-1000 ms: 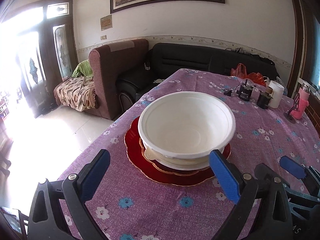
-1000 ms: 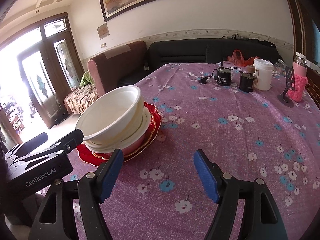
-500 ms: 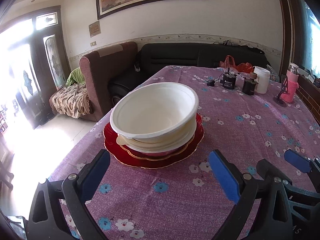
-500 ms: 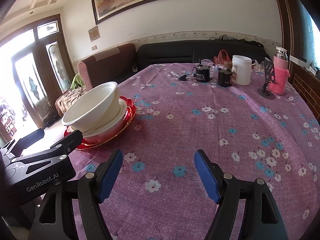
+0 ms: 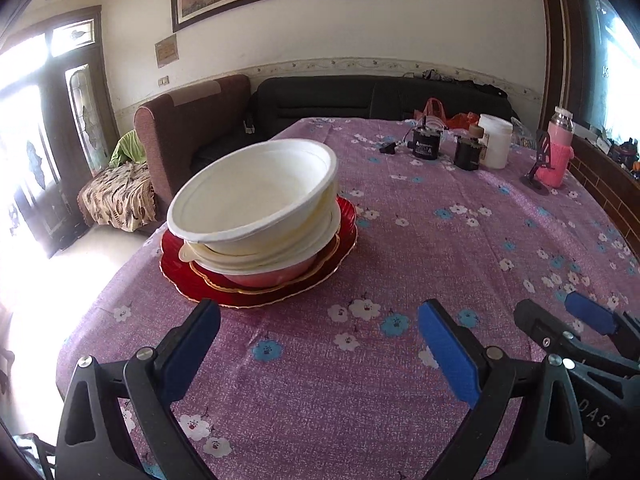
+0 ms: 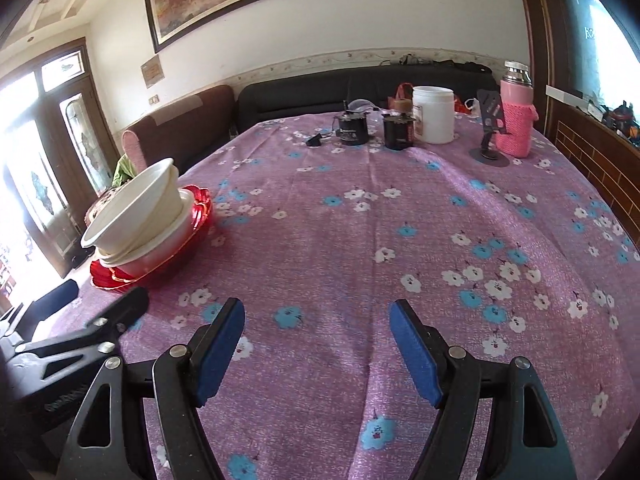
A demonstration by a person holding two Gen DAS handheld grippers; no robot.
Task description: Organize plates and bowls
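A stack stands on the purple flowered tablecloth: a big white bowl (image 5: pixel 256 196) tilted on top of nested bowls, a pink bowl (image 5: pixel 276 274) under them, and red gold-rimmed plates (image 5: pixel 256 296) at the bottom. The stack also shows at the left of the right wrist view (image 6: pixel 140 216). My left gripper (image 5: pixel 316 344) is open and empty, just short of the plates. My right gripper (image 6: pixel 318 344) is open and empty over bare cloth, to the right of the stack. The right gripper's fingers (image 5: pixel 588 318) show at the left wrist view's right edge.
At the table's far end stand two black devices (image 6: pixel 352 128), a white jar (image 6: pixel 434 118), a phone stand (image 6: pixel 490 128) and a pink-sleeved flask (image 6: pixel 516 120). Sofas (image 5: pixel 192 128) sit beyond the table's left and far edges. A wooden ledge (image 6: pixel 592 140) runs on the right.
Both grippers have drawn back and swung right. The stack now sits further left and smaller in both views. Nothing was gripped or released.
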